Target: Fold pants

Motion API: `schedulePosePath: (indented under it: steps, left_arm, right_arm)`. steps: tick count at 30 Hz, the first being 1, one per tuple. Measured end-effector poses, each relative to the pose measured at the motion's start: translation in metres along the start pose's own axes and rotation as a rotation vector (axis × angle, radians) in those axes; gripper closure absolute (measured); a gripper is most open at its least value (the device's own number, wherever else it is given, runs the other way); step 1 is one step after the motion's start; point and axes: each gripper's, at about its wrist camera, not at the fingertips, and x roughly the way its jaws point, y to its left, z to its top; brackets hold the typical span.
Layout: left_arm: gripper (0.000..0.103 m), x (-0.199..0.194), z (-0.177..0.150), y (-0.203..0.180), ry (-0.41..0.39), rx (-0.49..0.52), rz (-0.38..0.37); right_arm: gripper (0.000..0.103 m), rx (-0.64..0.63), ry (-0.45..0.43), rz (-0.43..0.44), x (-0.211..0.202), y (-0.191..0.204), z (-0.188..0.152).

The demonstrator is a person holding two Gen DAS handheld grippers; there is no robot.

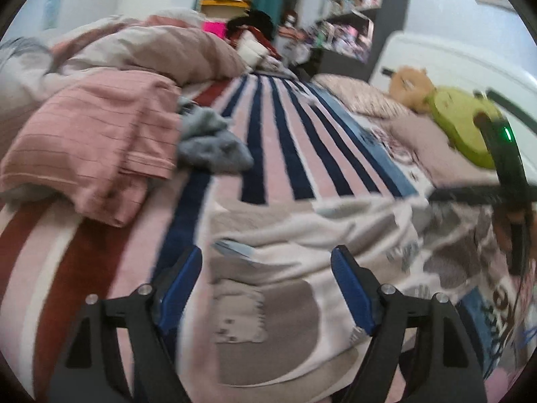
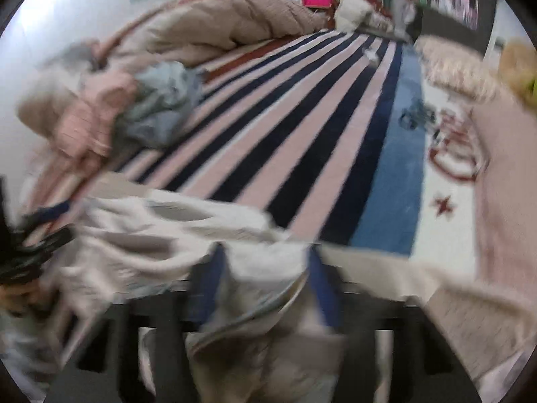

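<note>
The pants (image 1: pixel 302 235) are white and beige with a printed pattern and lie crumpled on the striped bedspread (image 1: pixel 268 134). My left gripper (image 1: pixel 266 268) is open just above their near part, blue pads on either side of the cloth. In the right wrist view my right gripper (image 2: pixel 265 275) has pants fabric (image 2: pixel 261 268) bunched between its blue fingers; the view is blurred by motion, and the jaws look closed on the cloth. The right gripper also shows at the right edge of the left wrist view (image 1: pixel 510 181).
A folded pink garment (image 1: pixel 94 144) and a grey garment (image 1: pixel 211 141) lie at the left of the bed. A bunched beige duvet (image 1: pixel 161 47) lies at the back left. Plush toys (image 1: pixel 463 124) and a pillow sit at the right. Shelves (image 1: pixel 349 20) stand behind.
</note>
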Motion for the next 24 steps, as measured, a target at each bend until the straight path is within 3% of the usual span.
schedulePosePath:
  steps: [2,5,6,7,8,9,12,15,17,19,22,24]
  left_arm:
    - [0.027,-0.004,0.002,0.007,-0.008,-0.027,0.001]
    - [0.027,-0.003,-0.001,0.009,0.009,-0.04,0.0]
    - [0.027,-0.004,-0.003,0.008,0.016,-0.034,-0.001]
    - [0.027,-0.003,-0.006,0.007,0.026,-0.023,0.0]
    - [0.027,-0.003,-0.008,0.005,0.033,-0.015,0.003]
    - [0.027,-0.002,-0.01,0.003,0.04,-0.011,0.005]
    - [0.027,0.001,-0.015,0.001,0.063,-0.006,0.009]
    - [0.027,0.003,-0.018,-0.001,0.075,-0.001,0.012]
    - [0.027,0.006,-0.019,-0.003,0.083,-0.003,0.015]
    - [0.027,0.009,-0.021,-0.006,0.093,-0.006,0.012]
    - [0.027,0.009,-0.023,-0.013,0.098,0.008,-0.005]
    - [0.027,0.005,-0.023,-0.017,0.093,0.026,-0.011]
  right_arm:
    - [0.043,0.062,0.06,0.098,0.003,-0.004,-0.01]
    - [0.041,0.113,0.131,0.151,0.022,-0.007,-0.023]
    - [0.045,0.103,0.138,0.16,0.026,-0.005,-0.027]
    - [0.055,0.076,0.139,0.17,0.03,0.001,-0.031]
    - [0.089,0.052,0.14,0.174,0.031,0.006,-0.035]
    - [0.093,0.022,0.141,0.164,0.031,0.014,-0.039]
    - [0.095,-0.059,0.09,0.04,0.02,0.029,-0.046]
    - [0.095,-0.036,0.024,-0.022,-0.003,0.021,-0.043]
    - [0.095,-0.006,0.037,-0.033,-0.008,0.014,-0.042]
    - [0.095,-0.006,0.063,-0.117,-0.004,0.011,-0.045]
    - [0.091,0.052,0.103,-0.091,0.006,-0.001,-0.051]
    - [0.081,0.09,0.098,-0.064,-0.001,-0.009,-0.057]
